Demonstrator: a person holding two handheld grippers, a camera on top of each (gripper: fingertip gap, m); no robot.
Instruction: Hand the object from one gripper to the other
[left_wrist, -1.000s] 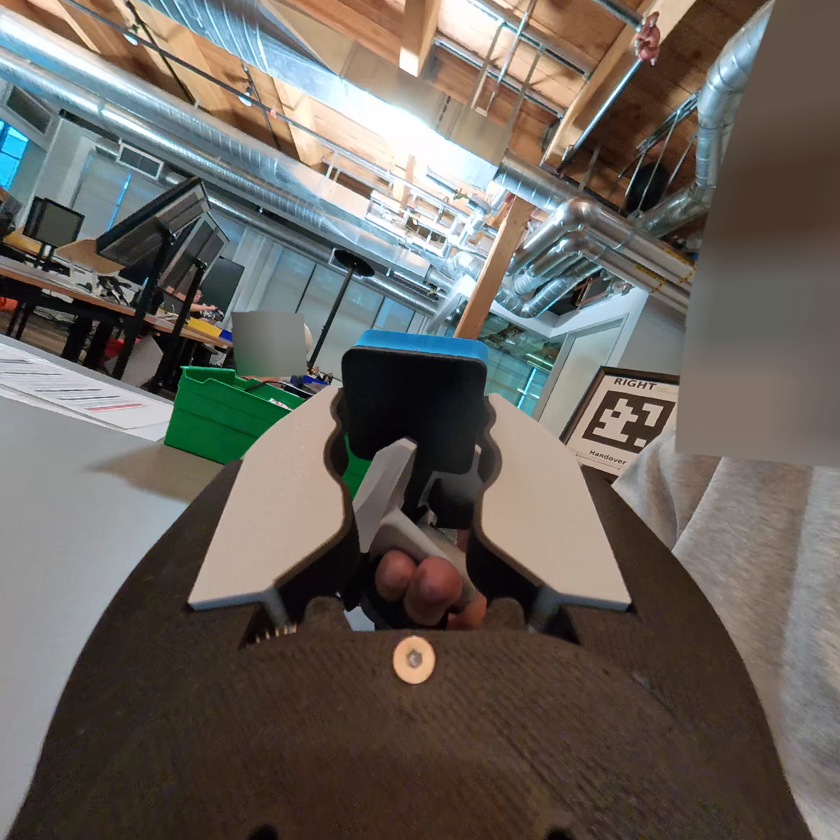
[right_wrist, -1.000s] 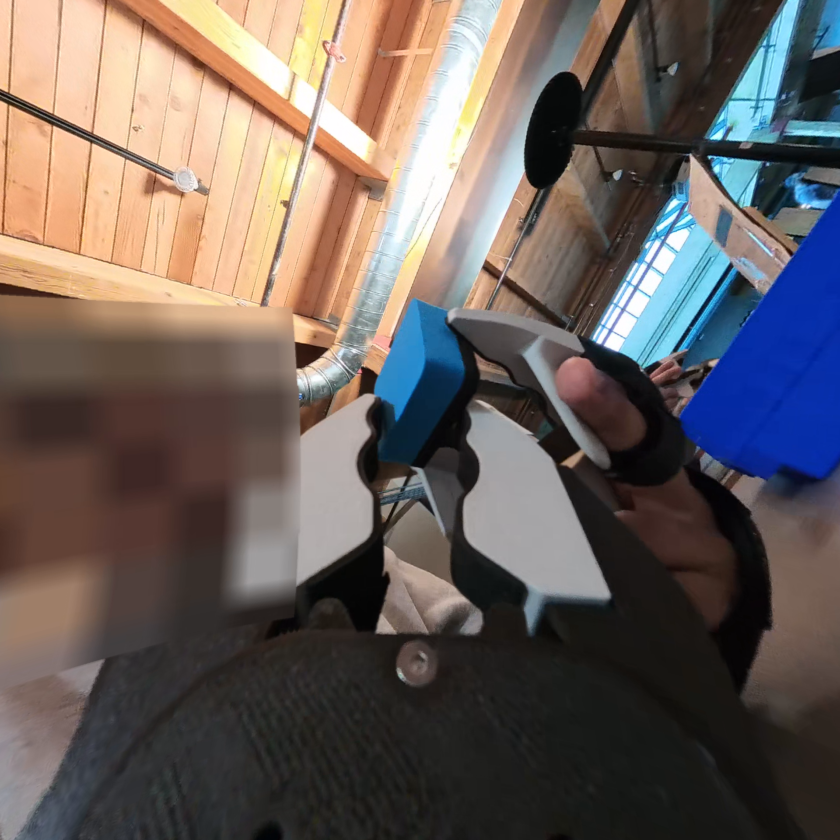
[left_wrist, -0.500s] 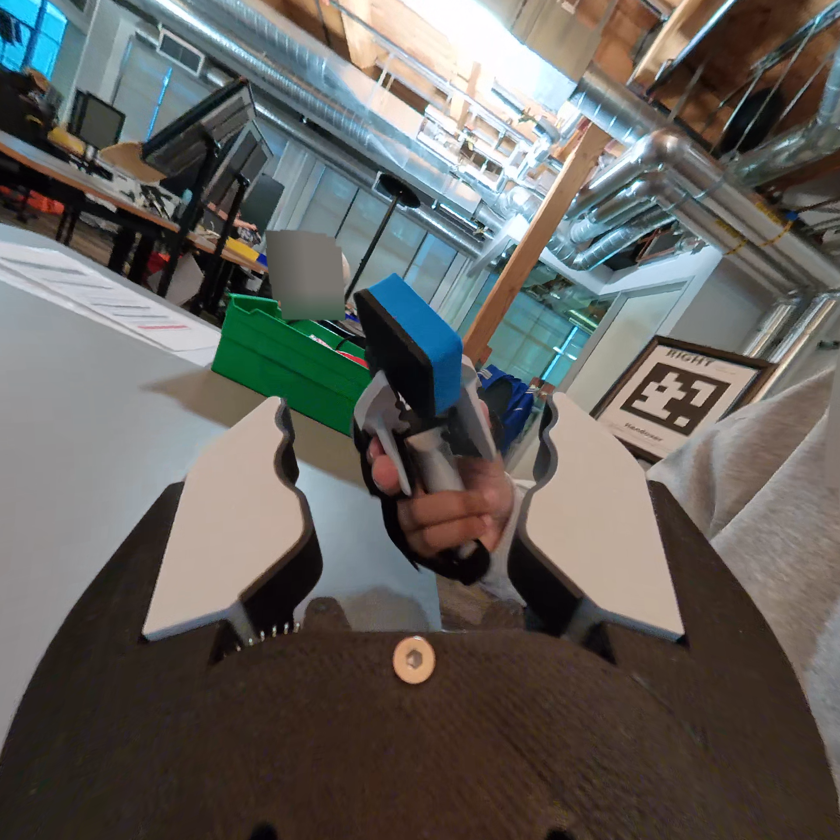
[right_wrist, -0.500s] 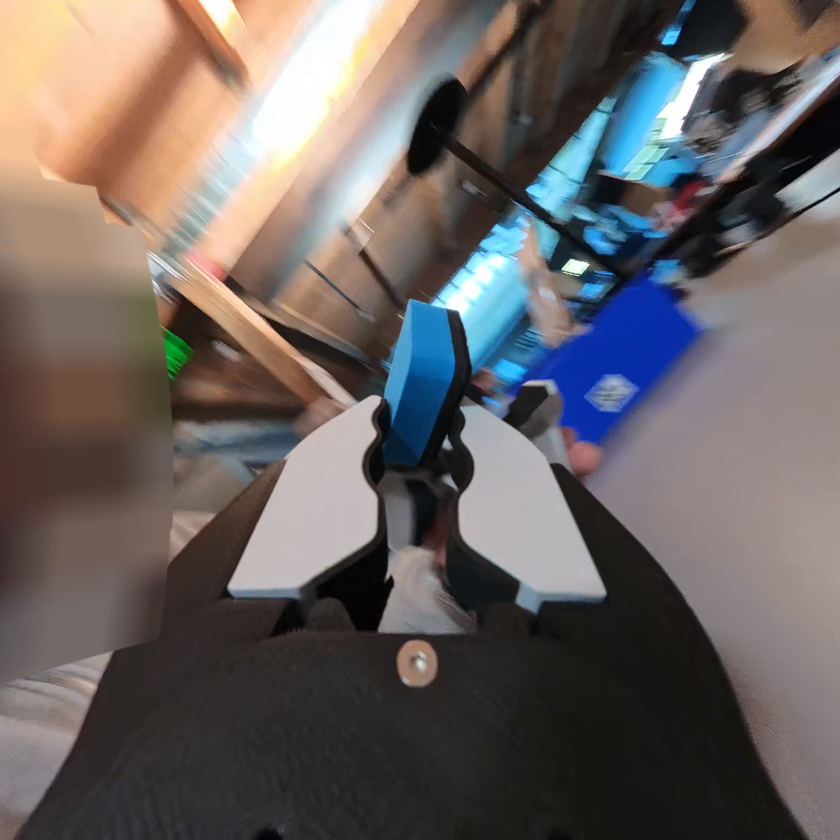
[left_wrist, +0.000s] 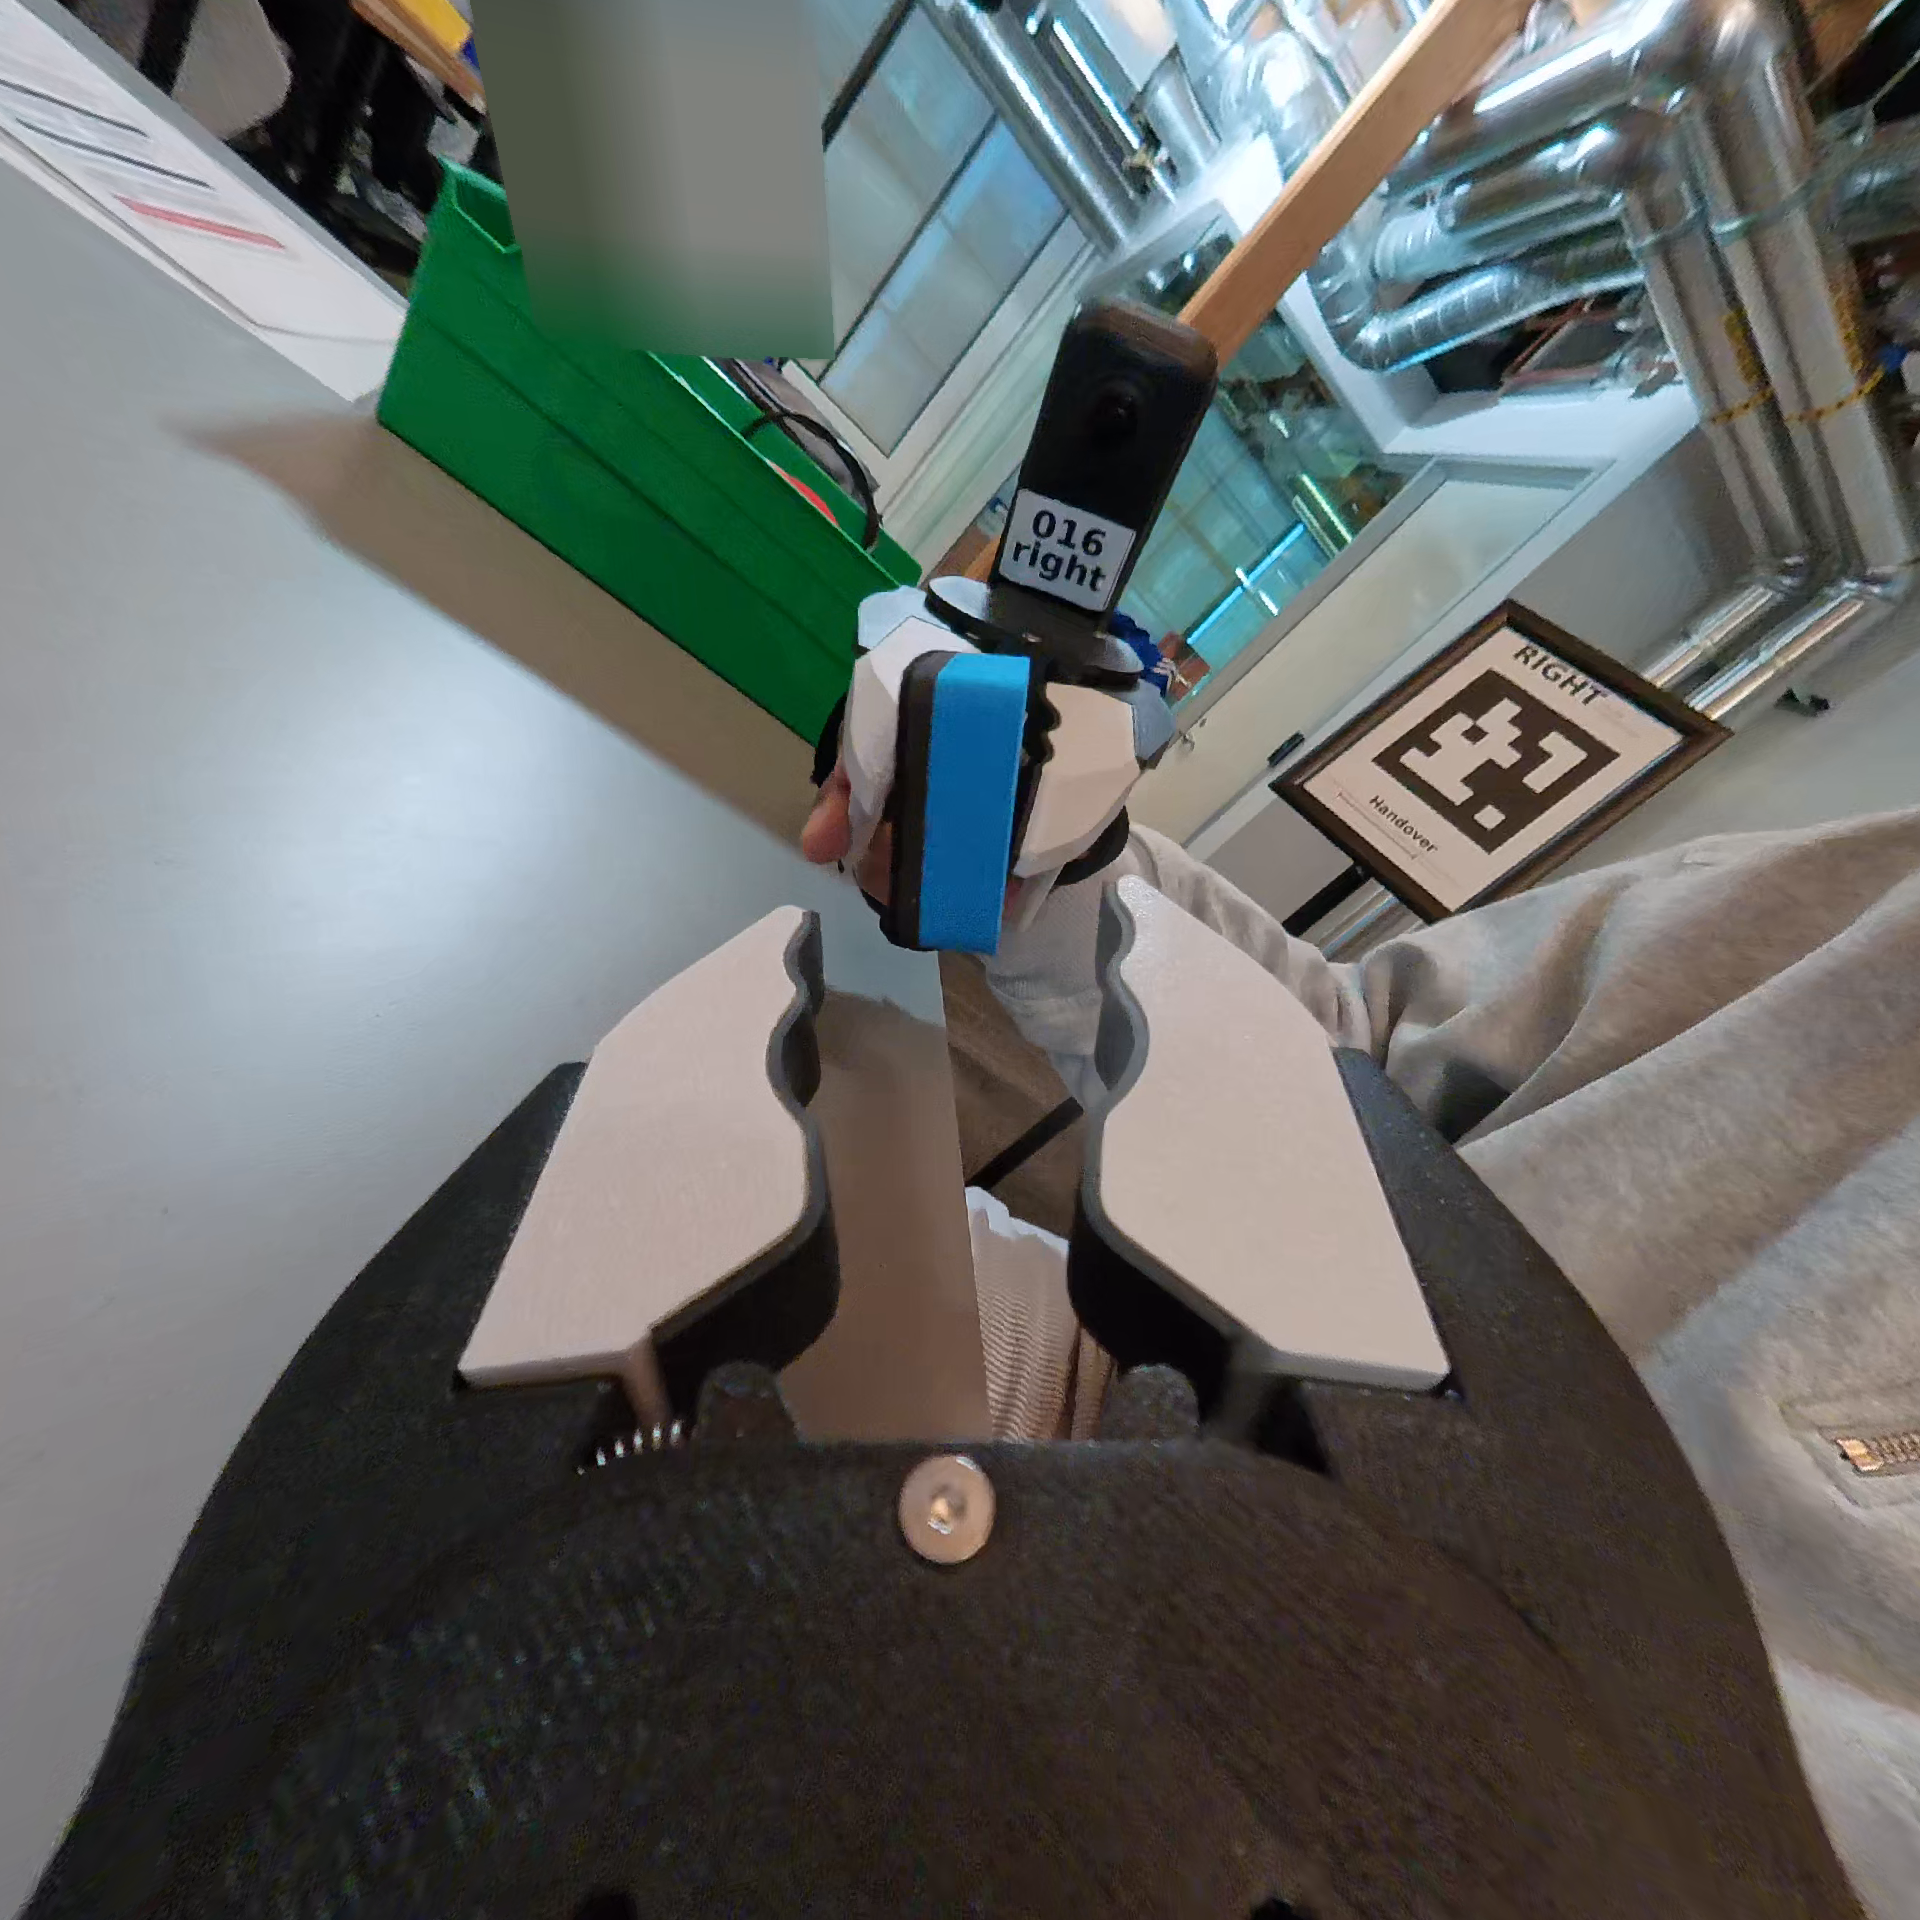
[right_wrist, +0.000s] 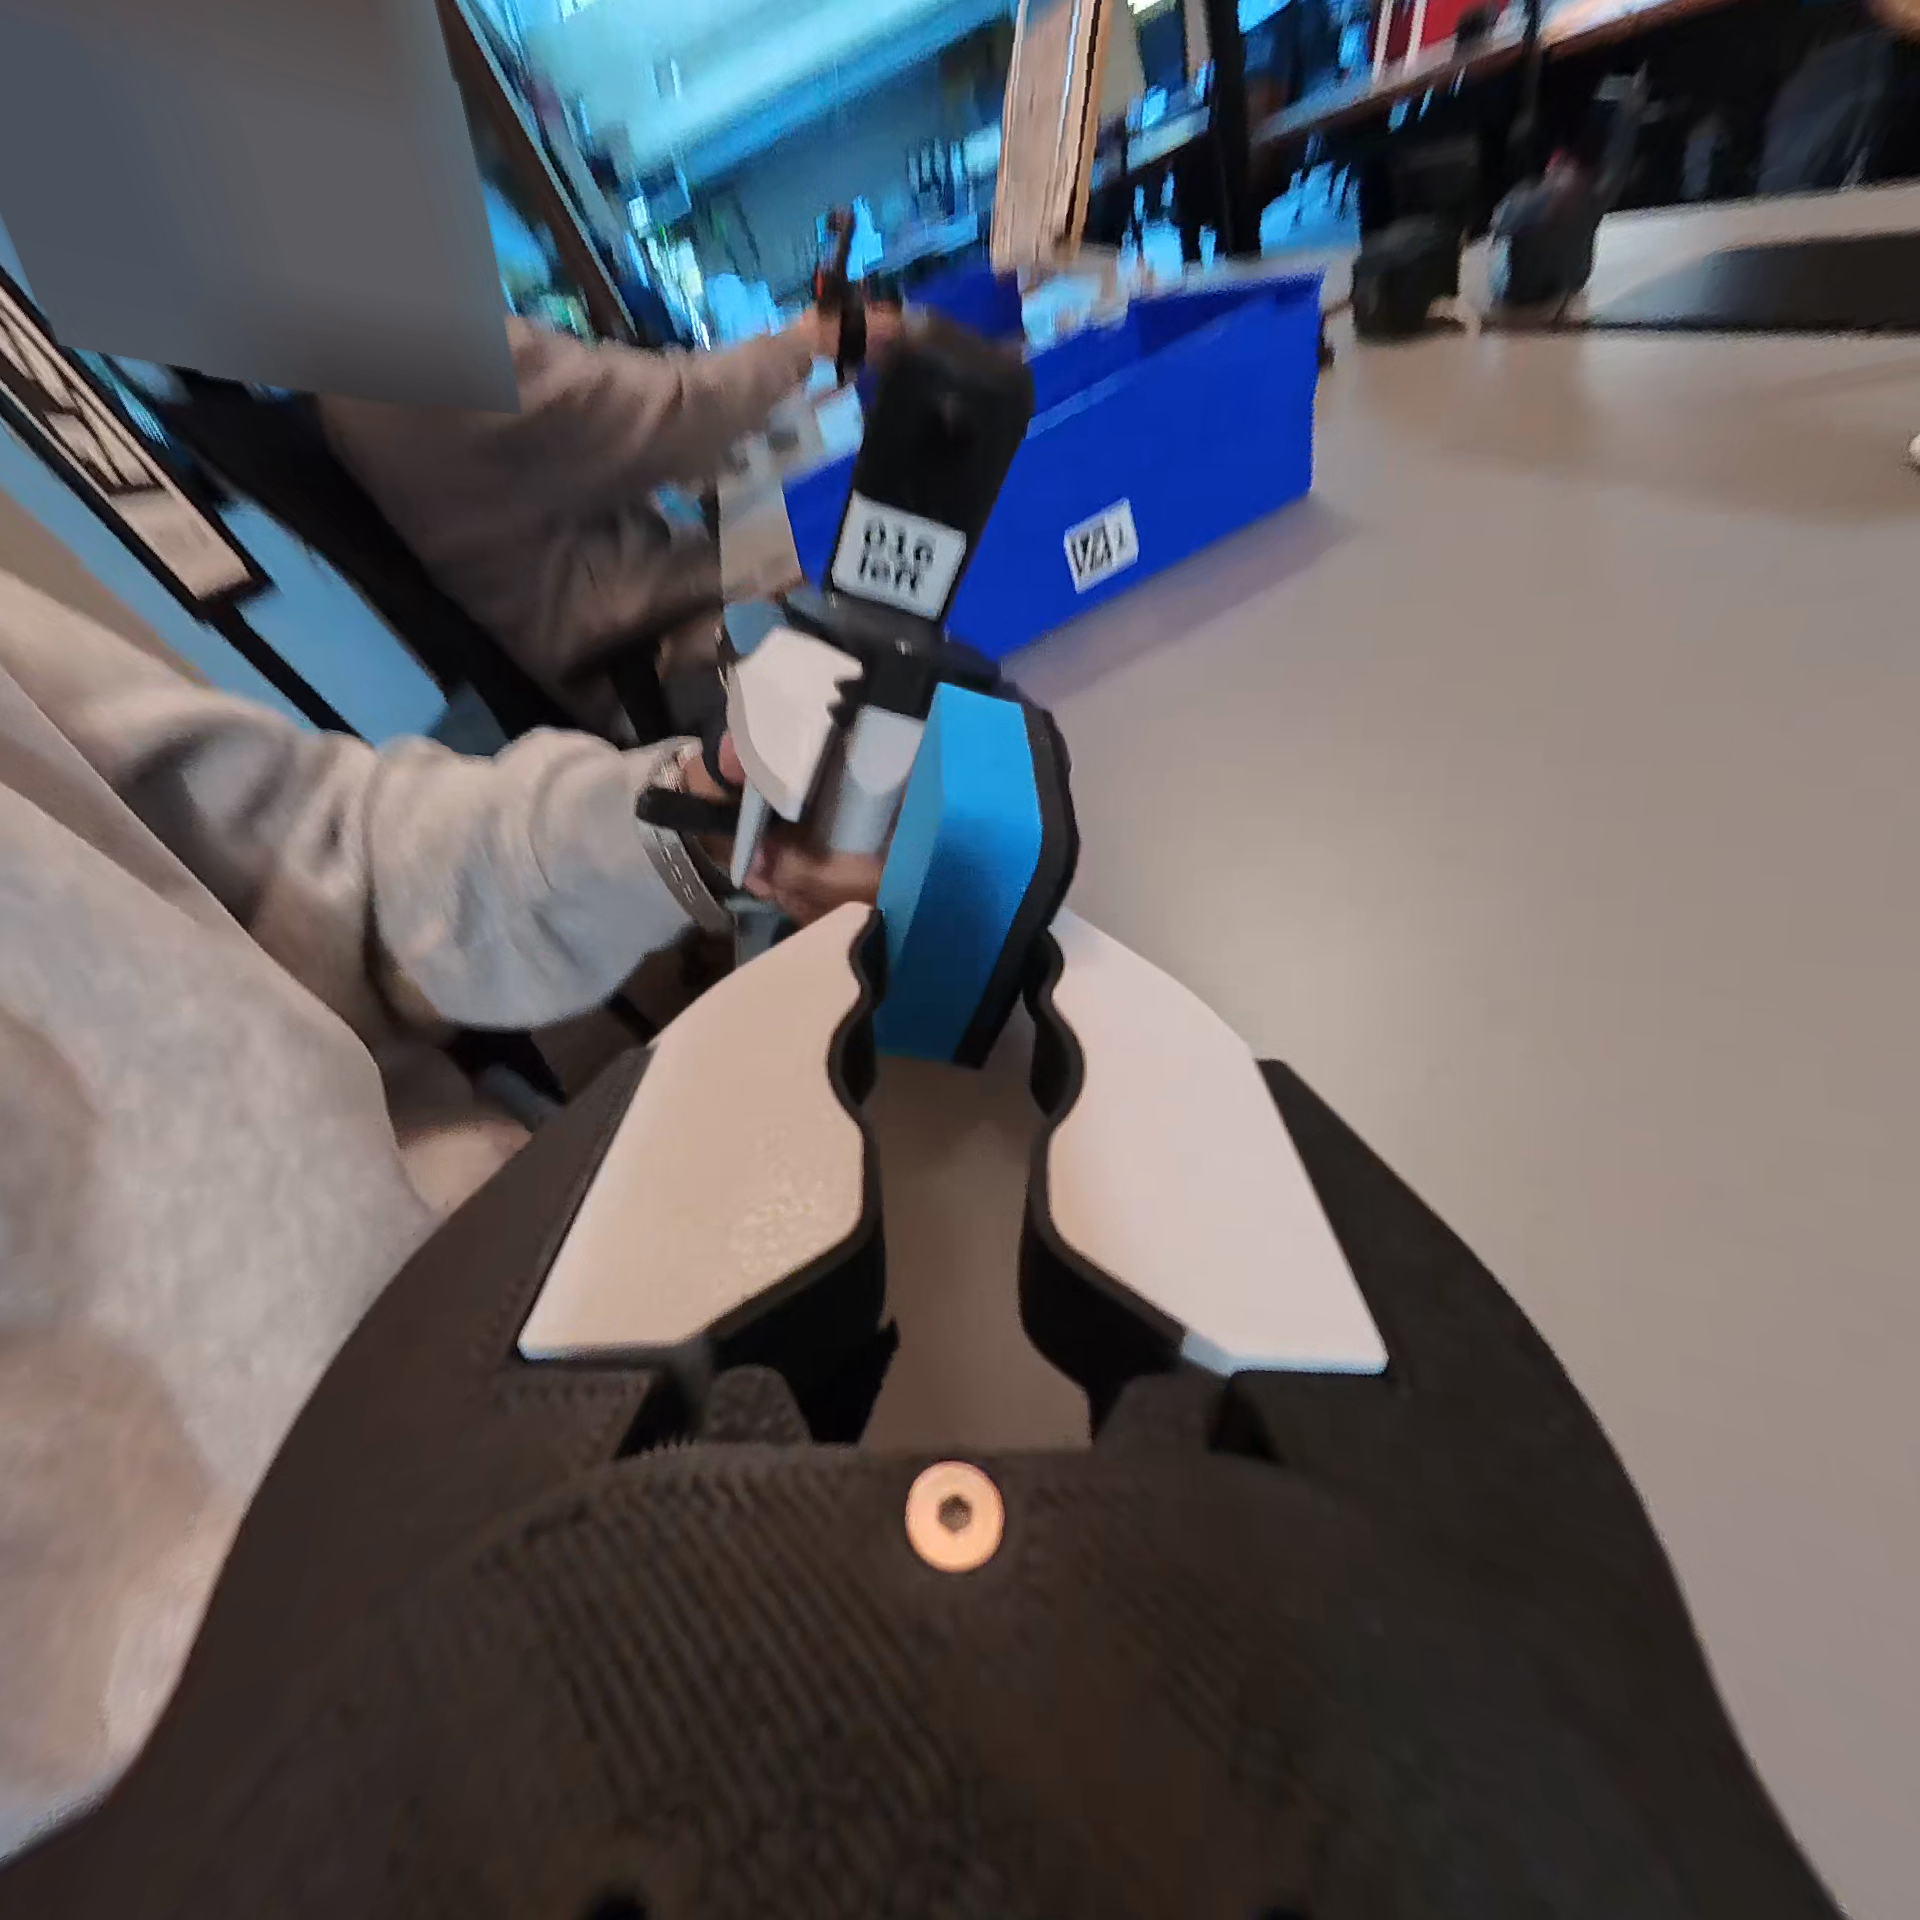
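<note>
One blue-black sponge clamped in right tongs; left tongs agape, empty.

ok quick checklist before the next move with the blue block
1. Right gripper shut on the blue foam block: ok.
2. Left gripper open with nothing in it: ok.
3. Block beyond the left gripper's fingertips, not between them: ok.
4. Grasp depth: cannot tell. Only the block's lower end sits between the right gripper's fingertips, and most of it sticks out.
5. Green bin and blue bin away from both grippers: ok.
</note>
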